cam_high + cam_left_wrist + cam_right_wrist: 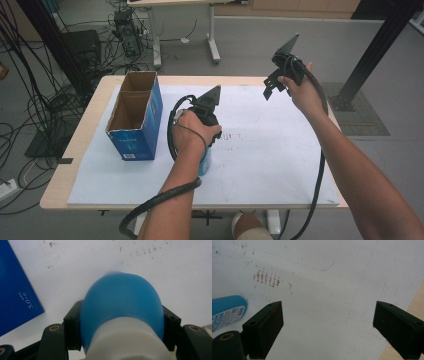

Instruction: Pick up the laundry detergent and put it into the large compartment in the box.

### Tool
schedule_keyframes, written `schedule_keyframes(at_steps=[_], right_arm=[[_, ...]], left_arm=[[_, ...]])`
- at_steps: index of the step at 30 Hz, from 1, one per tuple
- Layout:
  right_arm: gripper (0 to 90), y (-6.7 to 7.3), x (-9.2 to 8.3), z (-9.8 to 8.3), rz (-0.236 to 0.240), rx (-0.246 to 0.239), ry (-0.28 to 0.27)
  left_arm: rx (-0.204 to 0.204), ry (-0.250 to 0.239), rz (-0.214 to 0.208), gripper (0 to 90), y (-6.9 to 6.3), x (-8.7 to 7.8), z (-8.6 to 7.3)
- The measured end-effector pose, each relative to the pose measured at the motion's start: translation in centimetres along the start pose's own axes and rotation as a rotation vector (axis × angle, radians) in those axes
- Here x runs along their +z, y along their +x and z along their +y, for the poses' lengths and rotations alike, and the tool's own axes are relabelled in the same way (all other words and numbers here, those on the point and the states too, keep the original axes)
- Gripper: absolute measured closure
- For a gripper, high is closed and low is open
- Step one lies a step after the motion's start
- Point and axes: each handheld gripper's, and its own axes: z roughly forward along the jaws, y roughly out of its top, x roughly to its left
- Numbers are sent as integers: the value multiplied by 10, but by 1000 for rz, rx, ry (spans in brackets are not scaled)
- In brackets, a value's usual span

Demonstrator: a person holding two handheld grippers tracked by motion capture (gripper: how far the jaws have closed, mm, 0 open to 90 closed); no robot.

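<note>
A blue bottle (122, 302) with a white end sits between the jaws of my left gripper (122, 322), which is shut on it just above the white sheet (270, 150). In the high view the left gripper (210, 137) is over the sheet's middle, and part of the blue bottle (204, 164) shows under the hand. My right gripper (273, 86) is held up over the far right of the sheet. Its jaws stand wide apart with nothing between them in the right gripper view (327, 327), where the bottle (227, 311) shows at far left.
An open blue cardboard box (135, 117) stands at the left of the table, close to the left gripper, and its side (15, 295) shows in the left gripper view. The wooden table edge (415, 307) runs along the sheet. Cables and table legs lie beyond.
</note>
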Motion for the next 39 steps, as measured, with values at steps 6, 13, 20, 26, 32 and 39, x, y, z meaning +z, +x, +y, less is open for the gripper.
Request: schedule_keyframes(at_steps=[6, 13, 20, 26, 32, 39], right_arm=[[94, -1, 1, 0, 0, -1, 1], [94, -1, 1, 1, 1, 1, 4], [94, 0, 1, 2, -1, -2, 5], [94, -1, 2, 2, 0, 2, 4], [94, 0, 2, 3, 0, -3, 6], [94, 0, 1, 1, 1, -1, 0]], left_arm=[[11, 1, -1, 375, 1, 0, 0], [12, -2, 2, 376, 0, 0, -1], [12, 1, -1, 377, 1, 0, 0], [13, 2, -2, 378, 1, 0, 0], [12, -3, -6, 379, 3, 0, -1], [13, -6, -6, 379, 3, 0, -2]])
